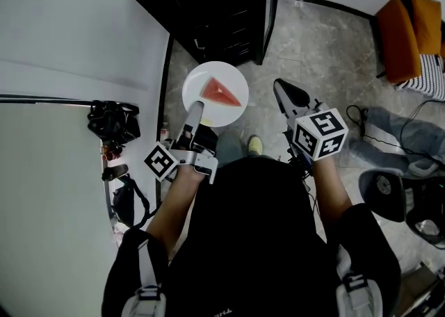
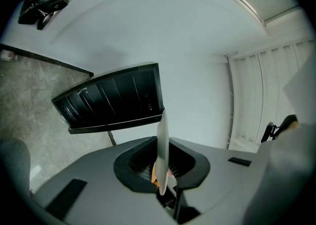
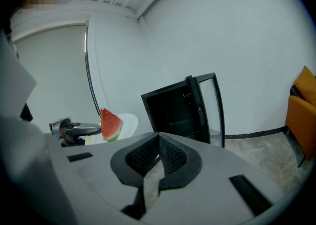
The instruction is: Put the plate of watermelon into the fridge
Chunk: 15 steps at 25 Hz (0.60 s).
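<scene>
Plate (image 1: 229, 74) with watermelon slice (image 1: 220, 92) hangs above the floor, just near of the open black fridge (image 1: 208, 10). Left gripper (image 1: 197, 107) is clamped on its near rim. Fridge door (image 1: 272, 10) stands open on the right. Right gripper (image 1: 280, 87) is pinched closed and empty, right of the plate. Orange chair (image 1: 410, 30) far right.

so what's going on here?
A person stands facing the open black fridge. The left gripper is clamped on the rim of a white plate carrying one watermelon slice, held in the air in front of the fridge, not yet inside. The right gripper is shut and empty, beside the plate.
</scene>
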Tool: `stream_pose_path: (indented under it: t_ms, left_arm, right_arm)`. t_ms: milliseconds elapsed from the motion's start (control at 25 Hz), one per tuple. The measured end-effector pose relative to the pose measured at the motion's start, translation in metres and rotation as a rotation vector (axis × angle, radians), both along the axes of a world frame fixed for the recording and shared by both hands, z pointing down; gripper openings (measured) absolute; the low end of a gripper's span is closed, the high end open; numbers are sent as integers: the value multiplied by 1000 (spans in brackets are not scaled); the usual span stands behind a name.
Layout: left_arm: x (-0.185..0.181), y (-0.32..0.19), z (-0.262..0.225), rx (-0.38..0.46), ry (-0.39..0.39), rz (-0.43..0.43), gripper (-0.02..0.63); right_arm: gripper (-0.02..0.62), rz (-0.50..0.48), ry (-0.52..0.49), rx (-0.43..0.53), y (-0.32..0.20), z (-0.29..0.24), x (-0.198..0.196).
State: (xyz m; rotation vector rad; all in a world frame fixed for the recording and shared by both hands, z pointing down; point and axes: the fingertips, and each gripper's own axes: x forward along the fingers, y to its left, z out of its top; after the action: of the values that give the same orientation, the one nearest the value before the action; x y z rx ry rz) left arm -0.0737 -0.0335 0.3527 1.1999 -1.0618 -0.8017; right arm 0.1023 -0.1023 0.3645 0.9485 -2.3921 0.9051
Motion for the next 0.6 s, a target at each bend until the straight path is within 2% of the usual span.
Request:
stream_pose_path:
  t_ms: [600]
  left_arm:
    - [-2,-3,-7,3,2,-15,41]
  right_arm:
    - [14,-18,-6,-5,-5,-5,-7]
